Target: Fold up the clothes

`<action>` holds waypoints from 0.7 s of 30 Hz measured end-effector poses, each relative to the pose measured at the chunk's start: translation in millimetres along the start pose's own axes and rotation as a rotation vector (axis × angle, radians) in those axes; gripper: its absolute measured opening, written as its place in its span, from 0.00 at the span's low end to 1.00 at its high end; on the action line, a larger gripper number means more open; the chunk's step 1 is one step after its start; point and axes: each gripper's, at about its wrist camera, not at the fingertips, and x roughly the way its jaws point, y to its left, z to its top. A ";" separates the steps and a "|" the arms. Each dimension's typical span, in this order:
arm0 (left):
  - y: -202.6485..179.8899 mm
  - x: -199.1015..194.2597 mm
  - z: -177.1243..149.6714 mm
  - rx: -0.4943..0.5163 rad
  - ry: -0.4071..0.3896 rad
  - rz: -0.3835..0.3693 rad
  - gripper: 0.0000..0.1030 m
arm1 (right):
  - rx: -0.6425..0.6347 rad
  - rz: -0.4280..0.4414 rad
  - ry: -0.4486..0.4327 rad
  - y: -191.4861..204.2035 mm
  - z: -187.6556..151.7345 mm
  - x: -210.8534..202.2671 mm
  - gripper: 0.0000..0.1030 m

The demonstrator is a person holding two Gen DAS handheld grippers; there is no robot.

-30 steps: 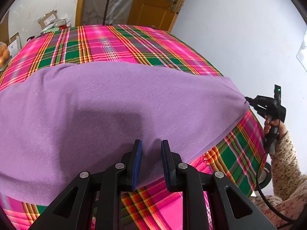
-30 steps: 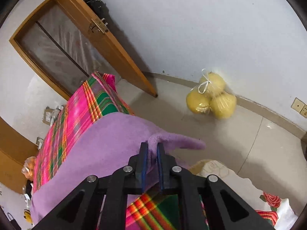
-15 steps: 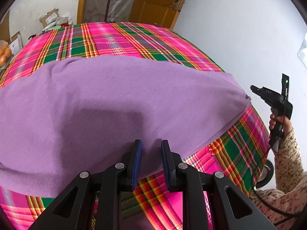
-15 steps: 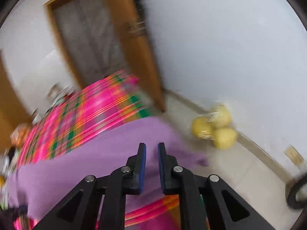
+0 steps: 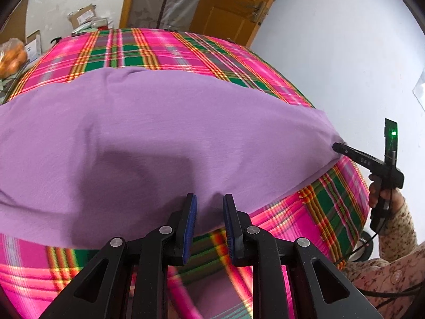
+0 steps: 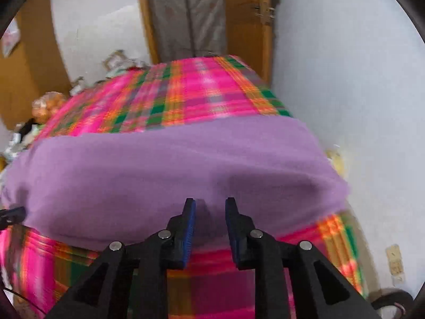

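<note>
1. Though nearest the purple cloth [image 5: 164, 138], left gripper [image 5: 208, 207] stands part open, holding nothing, its tips just over the cloth's near hem.
2. Right gripper [image 6: 209, 210] likewise part open and empty in its own view, at the same hem but toward the cloth's right end.
3. Spread flat on the plaid bedspread [image 5: 159, 50], long axis running left to right across both grippers.
4. Beyond the cloth's far edge, bare plaid, then a door [image 5: 239, 2].
</note>
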 end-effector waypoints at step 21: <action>117.9 -54.0 -9.8 -0.276 -0.122 0.214 0.24 | -0.332 0.221 0.094 166.0 -3.5 22.6 0.30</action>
